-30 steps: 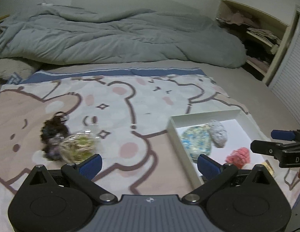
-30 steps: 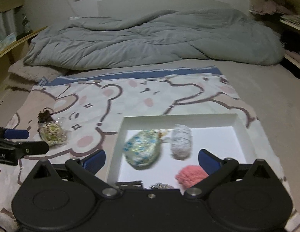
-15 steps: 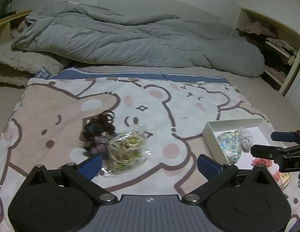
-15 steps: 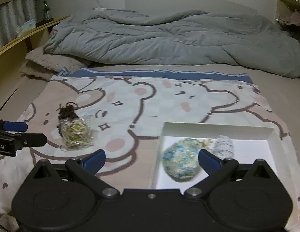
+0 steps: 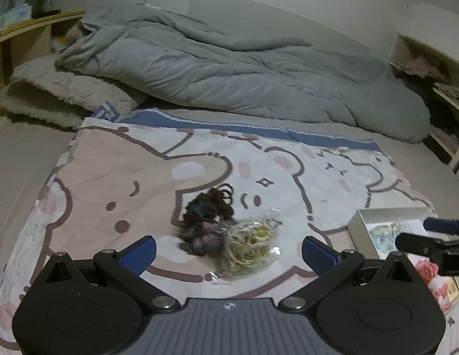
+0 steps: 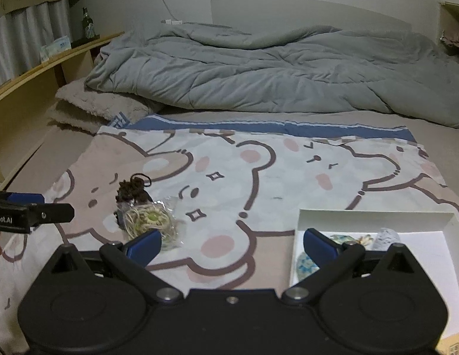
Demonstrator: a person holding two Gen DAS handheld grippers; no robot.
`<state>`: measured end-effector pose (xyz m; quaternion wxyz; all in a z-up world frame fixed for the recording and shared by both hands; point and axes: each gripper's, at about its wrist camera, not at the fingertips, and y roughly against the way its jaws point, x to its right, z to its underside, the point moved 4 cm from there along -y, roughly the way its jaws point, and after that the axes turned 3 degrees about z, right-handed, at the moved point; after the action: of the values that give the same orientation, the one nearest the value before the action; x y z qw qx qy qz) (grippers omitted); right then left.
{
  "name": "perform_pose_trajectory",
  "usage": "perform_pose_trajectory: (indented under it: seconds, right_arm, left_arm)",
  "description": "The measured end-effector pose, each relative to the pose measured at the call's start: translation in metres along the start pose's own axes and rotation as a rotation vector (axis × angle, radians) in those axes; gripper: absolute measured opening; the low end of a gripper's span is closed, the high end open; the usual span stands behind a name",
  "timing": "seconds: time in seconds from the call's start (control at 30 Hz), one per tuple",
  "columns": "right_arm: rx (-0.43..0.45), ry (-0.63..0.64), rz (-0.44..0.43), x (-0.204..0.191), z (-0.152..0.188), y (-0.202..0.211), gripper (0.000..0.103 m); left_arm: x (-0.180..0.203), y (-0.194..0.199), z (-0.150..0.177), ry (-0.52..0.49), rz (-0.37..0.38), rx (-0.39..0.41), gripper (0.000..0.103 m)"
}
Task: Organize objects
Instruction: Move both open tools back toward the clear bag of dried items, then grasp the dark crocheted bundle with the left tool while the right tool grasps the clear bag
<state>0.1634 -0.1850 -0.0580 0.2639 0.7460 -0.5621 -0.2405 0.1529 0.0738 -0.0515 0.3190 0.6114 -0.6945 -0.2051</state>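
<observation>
A clear bag of pale hair ties [image 5: 248,244] [image 6: 148,222] lies on the bear-print blanket, touching a heap of dark hair ties [image 5: 207,216] [image 6: 132,190] behind it. My left gripper [image 5: 228,251] stands open just before the bag, empty. A white box [image 6: 374,214] [image 5: 389,213] sits to the right, holding a blue patterned pouch [image 6: 305,264], a grey scrunchie [image 6: 387,236] and a pink one [image 5: 426,269]. My right gripper [image 6: 232,244] is open and empty, between bag and box.
A rumpled grey duvet [image 6: 274,68] covers the far half of the bed. A beige fleece pillow [image 5: 66,97] lies far left. A wooden ledge [image 6: 52,62] with a bottle runs along the left; shelves [image 5: 436,82] stand at right.
Both grippers have swung left, away from the box: the hair-tie bag and dark heap now sit centred before the left gripper, and the box has slid to the right edge.
</observation>
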Motion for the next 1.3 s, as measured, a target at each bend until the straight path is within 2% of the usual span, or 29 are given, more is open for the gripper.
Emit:
perform_pose_trajectory:
  seconds: [0.13, 0.23, 0.3, 0.5, 0.63, 0.73, 0.9, 1.03, 1.13, 1.3]
  right_arm:
    - [-0.010, -0.010, 0.000, -0.006, 0.000, -0.006, 0.103]
    - [-0.010, -0.003, -0.014, -0.010, 0.000, -0.007, 0.103]
    - [0.016, -0.001, -0.026, -0.013, -0.002, -0.006, 0.103]
    - [0.044, -0.002, -0.075, -0.030, -0.006, -0.009, 0.103]
    - [0.049, -0.002, -0.109, -0.042, -0.009, -0.017, 0.103]
    - [0.079, -0.002, -0.104, -0.053, -0.006, -0.031, 0.103]
    - [0.005, 0.032, -0.055, -0.072, 0.004, -0.070, 0.103]
    - [-0.035, 0.092, -0.066, -0.092, 0.013, -0.102, 0.103]
    - [-0.051, 0.146, -0.067, -0.106, 0.021, -0.119, 0.103]
    - [-0.078, 0.123, -0.077, -0.119, 0.027, -0.141, 0.103]
  left_arm:
    - [-0.012, 0.000, -0.004, 0.026, -0.040, 0.031, 0.103]
    - [-0.018, -0.002, -0.007, 0.007, -0.060, 0.066, 0.103]
    - [-0.023, -0.006, -0.011, -0.004, -0.071, 0.067, 0.103]
    - [-0.045, -0.029, -0.026, 0.048, -0.095, 0.066, 0.103]
    - [-0.052, -0.056, -0.032, 0.041, -0.098, 0.025, 0.103]
    - [-0.055, -0.074, -0.032, 0.061, -0.061, -0.016, 0.103]
    - [-0.056, -0.095, -0.031, 0.078, -0.002, -0.061, 0.103]
    - [-0.052, -0.110, -0.028, 0.068, 0.034, -0.099, 0.101]
    - [-0.054, -0.122, -0.024, 0.100, 0.046, -0.130, 0.095]
    - [-0.054, -0.141, -0.020, 0.140, 0.046, -0.164, 0.088]
